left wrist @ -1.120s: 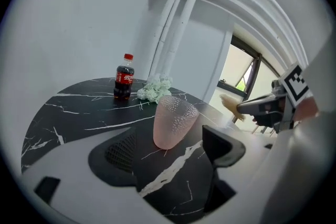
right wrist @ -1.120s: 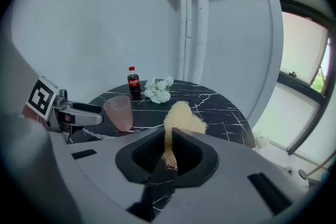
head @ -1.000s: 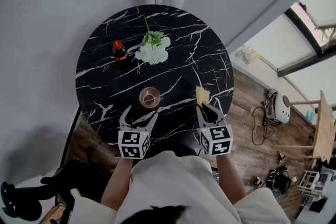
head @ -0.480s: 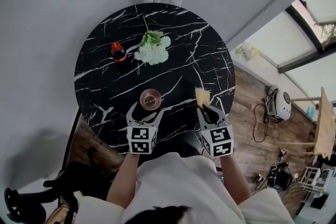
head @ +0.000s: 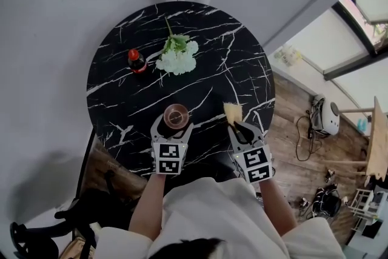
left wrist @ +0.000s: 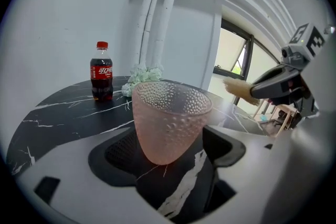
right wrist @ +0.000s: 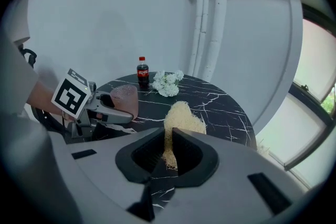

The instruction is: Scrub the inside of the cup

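Marble table (head: 121, 94); cup (head: 176, 115) within left gripper (head: 174, 125)

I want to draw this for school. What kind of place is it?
Probably a sitting room in a home, not a kitchen. There is a round black marble table with flowers and a cola bottle, a wooden floor and big windows.
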`<state>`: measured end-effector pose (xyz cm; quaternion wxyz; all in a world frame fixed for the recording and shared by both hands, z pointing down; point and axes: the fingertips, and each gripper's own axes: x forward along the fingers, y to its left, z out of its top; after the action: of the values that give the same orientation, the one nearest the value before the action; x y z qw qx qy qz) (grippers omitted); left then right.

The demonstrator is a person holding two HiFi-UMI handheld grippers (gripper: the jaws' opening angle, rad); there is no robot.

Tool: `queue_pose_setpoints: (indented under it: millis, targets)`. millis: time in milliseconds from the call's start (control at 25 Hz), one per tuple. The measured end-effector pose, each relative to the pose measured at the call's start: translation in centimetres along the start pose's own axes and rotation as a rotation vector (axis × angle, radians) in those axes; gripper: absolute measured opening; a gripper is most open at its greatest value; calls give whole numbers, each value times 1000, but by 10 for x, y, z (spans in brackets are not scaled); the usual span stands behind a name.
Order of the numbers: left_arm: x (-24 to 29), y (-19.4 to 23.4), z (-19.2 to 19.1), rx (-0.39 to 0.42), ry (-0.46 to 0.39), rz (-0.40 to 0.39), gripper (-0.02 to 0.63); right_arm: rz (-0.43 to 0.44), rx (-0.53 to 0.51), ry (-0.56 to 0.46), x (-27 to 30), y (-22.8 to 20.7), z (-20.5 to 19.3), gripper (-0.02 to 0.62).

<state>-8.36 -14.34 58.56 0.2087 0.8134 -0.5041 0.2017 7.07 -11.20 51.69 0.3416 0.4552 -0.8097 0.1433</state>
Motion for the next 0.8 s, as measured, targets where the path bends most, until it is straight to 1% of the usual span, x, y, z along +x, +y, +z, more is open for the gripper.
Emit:
queue_pose_setpoints:
  millis: [240,520,720,760,800]
  targets:
    - [10,5,3,-25,-16,8,379,5,-11,13,0,-1,-5,57]
    - [13,1,1,59,-3,31,379,-3,10,30,-2,-7,-14,57]
    - [15,5,-1,62,8,56,377,12,3,30,0,-5,-12,57]
    - [15,5,0,65,7,55,360,16,1,29,1,-4,-11,57]
    - [15,4,-1,67,9,50,356,21,-2,29,2,-2,-11,57]
